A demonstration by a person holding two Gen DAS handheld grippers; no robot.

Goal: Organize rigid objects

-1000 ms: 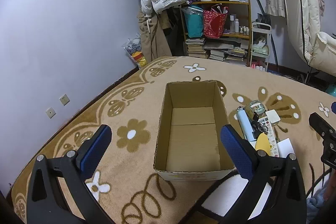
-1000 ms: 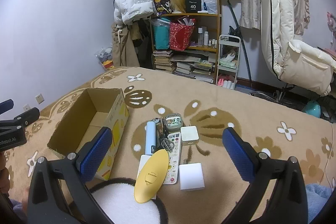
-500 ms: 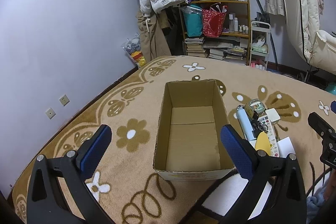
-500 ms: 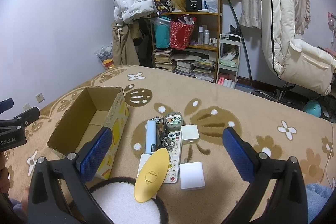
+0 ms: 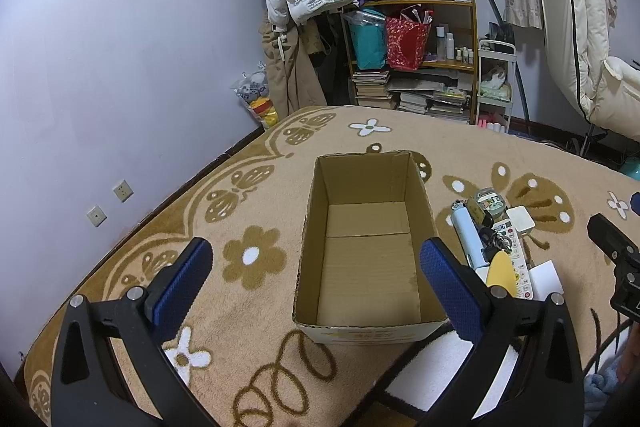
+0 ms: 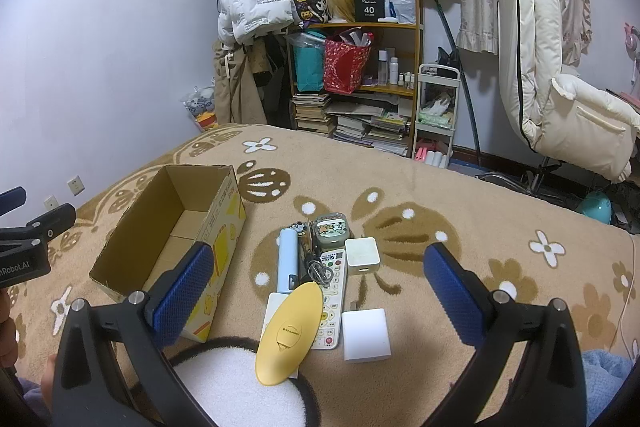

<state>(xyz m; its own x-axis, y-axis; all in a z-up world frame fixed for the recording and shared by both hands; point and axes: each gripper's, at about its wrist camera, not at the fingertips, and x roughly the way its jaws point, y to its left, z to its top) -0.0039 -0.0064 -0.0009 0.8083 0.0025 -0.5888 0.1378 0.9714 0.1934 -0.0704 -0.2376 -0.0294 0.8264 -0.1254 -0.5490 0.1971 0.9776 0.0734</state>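
Box (image 5: 368, 247) empty on carpet (image 6: 440, 187); items (image 6: 316, 267) clustered just beside. Both grippers' jaws apart, nothing held. Right gripper (image 6: 318, 291): lower over yellow case (image 6: 290, 333), close across narrow width, lift clear before transfer.

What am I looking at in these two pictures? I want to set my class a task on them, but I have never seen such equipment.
No robot here: a person holds a two-finger claw in each hand, each with a fisheye camera looking along its blue-padded fingers. The left claw hangs open over an empty cardboard box on a flowered rug. The right claw, also open, looks down on a cluster beside that box: a yellow oval case, a white remote control, a pale blue tube, keys, a small tin and two white square adapters. Nothing is held.
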